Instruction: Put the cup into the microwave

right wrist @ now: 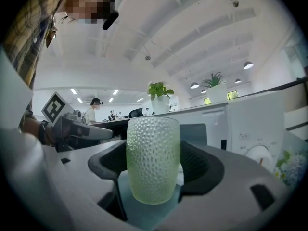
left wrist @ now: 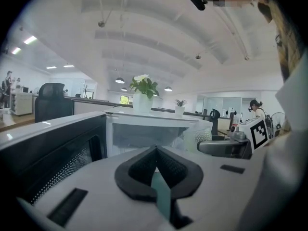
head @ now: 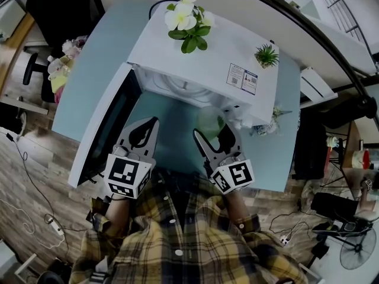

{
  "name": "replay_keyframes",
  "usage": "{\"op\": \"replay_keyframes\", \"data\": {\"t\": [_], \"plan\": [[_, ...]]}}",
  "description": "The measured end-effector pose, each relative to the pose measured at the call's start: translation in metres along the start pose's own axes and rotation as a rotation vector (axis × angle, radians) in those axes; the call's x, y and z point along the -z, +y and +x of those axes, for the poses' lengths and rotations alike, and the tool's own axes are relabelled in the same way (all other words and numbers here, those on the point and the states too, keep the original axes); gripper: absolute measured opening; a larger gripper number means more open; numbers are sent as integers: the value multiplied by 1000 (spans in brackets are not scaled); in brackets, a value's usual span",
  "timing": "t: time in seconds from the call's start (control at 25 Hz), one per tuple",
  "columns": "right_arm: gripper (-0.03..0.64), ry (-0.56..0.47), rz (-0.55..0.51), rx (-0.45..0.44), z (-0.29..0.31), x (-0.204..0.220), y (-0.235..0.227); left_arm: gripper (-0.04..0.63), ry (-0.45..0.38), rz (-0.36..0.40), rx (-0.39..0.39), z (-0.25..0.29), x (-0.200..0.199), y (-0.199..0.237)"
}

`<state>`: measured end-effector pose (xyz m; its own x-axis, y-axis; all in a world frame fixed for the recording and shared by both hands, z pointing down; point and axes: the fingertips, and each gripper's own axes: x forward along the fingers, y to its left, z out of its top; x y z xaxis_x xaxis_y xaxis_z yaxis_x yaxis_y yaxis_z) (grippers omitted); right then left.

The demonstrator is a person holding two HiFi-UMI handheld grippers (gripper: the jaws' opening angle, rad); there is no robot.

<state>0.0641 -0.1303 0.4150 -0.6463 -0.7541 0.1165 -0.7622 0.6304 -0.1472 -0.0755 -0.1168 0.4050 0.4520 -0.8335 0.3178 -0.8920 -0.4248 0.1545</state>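
Note:
A pale green dimpled glass cup (head: pixel 210 122) (right wrist: pixel 153 160) stands upright between the jaws of my right gripper (head: pixel 211 132) (right wrist: pixel 154 170), which is shut on it just in front of the microwave's right side. The white microwave (head: pixel 201 55) (left wrist: pixel 144 126) sits on a light blue table (head: pixel 95 58), its dark-windowed door (head: pixel 106 129) (left wrist: pixel 48 150) swung open to the left. Its white cavity (head: pixel 177 87) is lit. My left gripper (head: pixel 153 124) (left wrist: pixel 155 152) hovers by the open door, jaws closed tip to tip with nothing between them.
A pot of white flowers (head: pixel 188 18) and a small green plant (head: pixel 266 55) stand on the microwave's top. The control panel (right wrist: pixel 257 129) is at its right. An office chair (head: pixel 35 70), floor cables and a fan (head: pixel 358 247) surround the table.

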Motion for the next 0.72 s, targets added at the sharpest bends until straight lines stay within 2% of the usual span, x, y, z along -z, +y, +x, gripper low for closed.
{"op": "replay_keyframes", "data": {"t": [0.72], "plan": [[345,-2,-45,-32,33,18,7,-11,27,-38,18,-3,26,-3]]}}
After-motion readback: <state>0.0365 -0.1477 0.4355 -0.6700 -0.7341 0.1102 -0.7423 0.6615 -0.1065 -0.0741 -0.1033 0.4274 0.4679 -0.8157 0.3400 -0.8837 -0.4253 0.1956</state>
